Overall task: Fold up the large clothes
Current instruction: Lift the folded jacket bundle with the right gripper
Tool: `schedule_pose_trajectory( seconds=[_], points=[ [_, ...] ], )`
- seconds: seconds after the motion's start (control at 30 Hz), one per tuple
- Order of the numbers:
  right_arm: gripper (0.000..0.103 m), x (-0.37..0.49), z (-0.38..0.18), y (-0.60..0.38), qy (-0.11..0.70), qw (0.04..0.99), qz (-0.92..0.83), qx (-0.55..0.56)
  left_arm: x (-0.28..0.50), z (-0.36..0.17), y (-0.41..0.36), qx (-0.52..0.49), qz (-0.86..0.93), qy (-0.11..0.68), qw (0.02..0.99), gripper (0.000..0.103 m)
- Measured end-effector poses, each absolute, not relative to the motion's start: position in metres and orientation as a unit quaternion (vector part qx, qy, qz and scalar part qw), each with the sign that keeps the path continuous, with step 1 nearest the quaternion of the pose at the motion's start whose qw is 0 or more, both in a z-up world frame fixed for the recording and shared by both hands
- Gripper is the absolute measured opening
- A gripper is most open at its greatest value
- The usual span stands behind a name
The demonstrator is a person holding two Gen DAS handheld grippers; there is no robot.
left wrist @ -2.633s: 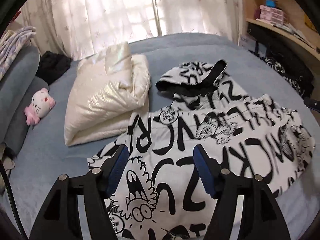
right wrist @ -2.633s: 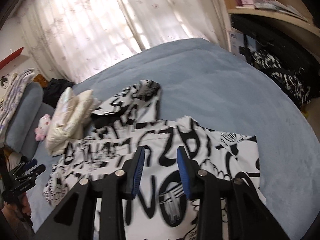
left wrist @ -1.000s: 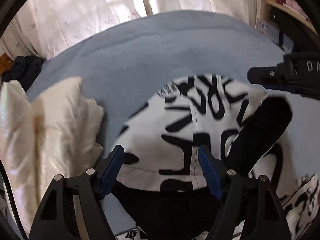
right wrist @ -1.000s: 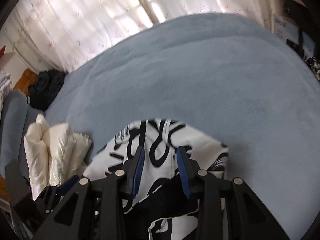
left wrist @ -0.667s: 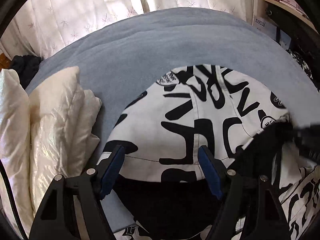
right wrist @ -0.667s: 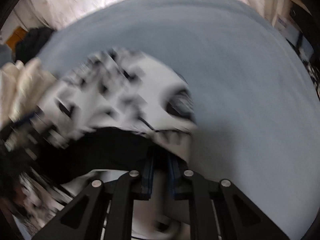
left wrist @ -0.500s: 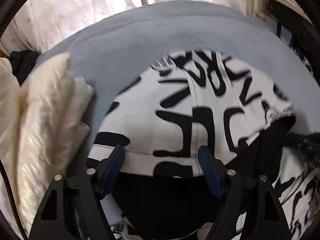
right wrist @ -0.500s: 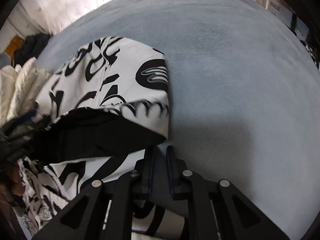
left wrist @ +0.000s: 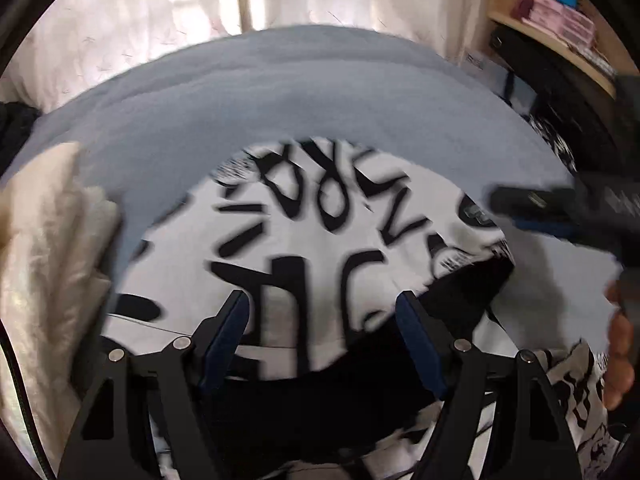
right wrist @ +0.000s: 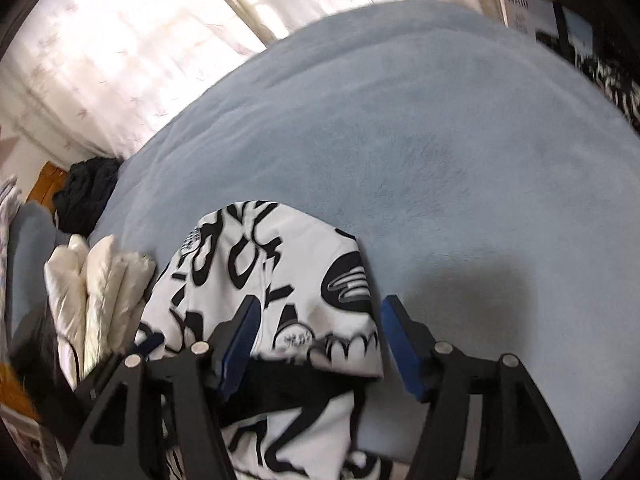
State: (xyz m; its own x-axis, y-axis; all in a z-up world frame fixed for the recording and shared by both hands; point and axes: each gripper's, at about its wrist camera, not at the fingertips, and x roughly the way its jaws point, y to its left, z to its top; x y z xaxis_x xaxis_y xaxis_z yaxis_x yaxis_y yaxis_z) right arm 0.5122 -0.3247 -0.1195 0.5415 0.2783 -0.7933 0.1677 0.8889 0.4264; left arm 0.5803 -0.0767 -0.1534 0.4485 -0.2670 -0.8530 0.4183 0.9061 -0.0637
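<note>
Right wrist view: right gripper [right wrist: 316, 344] has just let go of the hood [right wrist: 272, 288]. Jaws are opening, hood's corner sits between the pads w/o being pinched. Half a sec ago they were nearly shut on that edge. So the hood's been flipped and laid down onto the jacket body; looks like the tuck-in step is done & the next fold can start.

Hood lies at 6 o'clock on the blue bed [right wrist: 440, 140], black lining peeking out under its rim.

Left wrist view adds what the right can't: left gripper [left wrist: 324, 336] hovers w/ jaws wide apart over the hood [left wrist: 320, 232], gripping nothing, and the right tool comes in blurred at 3 o'clock. The cream puffer [right wrist: 96, 288], folded, sits at 9 o'clock.
</note>
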Motion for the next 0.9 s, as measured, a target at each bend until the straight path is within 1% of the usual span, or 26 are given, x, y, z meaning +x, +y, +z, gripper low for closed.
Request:
schedule_pose_trajectory(
  seconds=[0.03,0.07,0.13,0.23,0.4,0.43,0.47,0.5,0.53,0.63,0.73,0.9],
  points=[
    [0.063,0.519,-0.126,-0.325,0.483,0.842,0.031,0.240,0.579,-0.161,-0.083,0.082,-0.213,0.498,0.837,0.070],
    [0.063,0.523,-0.133,-0.327,0.488,0.837,0.033,0.246,0.577,-0.168,-0.090,0.083,-0.227,0.514,0.823,0.060],
    [0.063,0.531,-0.142,-0.325,0.499,0.829,0.033,0.252,0.569,-0.184,-0.096,0.082,-0.240,0.532,0.808,0.059],
    [0.063,0.542,-0.153,-0.322,0.508,0.824,0.035,0.249,0.556,-0.189,-0.099,0.094,-0.247,0.515,0.816,0.059],
    [0.062,0.555,-0.160,-0.307,0.506,0.826,0.061,0.242,0.554,-0.188,-0.085,0.052,-0.262,0.521,0.811,0.059],
    [0.058,0.556,-0.158,-0.302,0.499,0.830,0.070,0.239,0.554,-0.187,-0.082,0.047,-0.264,0.522,0.810,0.059],
    [0.041,0.557,-0.157,-0.297,0.494,0.835,0.078,0.229,0.554,-0.186,-0.077,0.042,-0.267,0.523,0.808,0.059],
    [0.027,0.556,-0.155,-0.290,0.489,0.841,0.087,0.213,0.552,-0.184,-0.074,0.034,-0.271,0.525,0.806,0.059],
    [0.009,0.553,-0.152,-0.283,0.483,0.847,0.101,0.197,0.551,-0.183,-0.072,0.029,-0.275,0.526,0.804,0.059],
    [0.006,0.537,-0.135,-0.273,0.452,0.868,0.135,0.154,0.540,-0.176,-0.056,0.000,-0.290,0.531,0.796,0.059],
    [0.006,0.508,-0.111,-0.270,0.401,0.888,0.190,0.119,0.521,-0.165,-0.031,-0.033,-0.300,0.530,0.792,0.059],
    [0.006,0.433,-0.065,-0.255,0.302,0.914,0.270,0.022,0.479,-0.135,0.015,-0.044,-0.303,0.509,0.804,0.059]
  ],
)
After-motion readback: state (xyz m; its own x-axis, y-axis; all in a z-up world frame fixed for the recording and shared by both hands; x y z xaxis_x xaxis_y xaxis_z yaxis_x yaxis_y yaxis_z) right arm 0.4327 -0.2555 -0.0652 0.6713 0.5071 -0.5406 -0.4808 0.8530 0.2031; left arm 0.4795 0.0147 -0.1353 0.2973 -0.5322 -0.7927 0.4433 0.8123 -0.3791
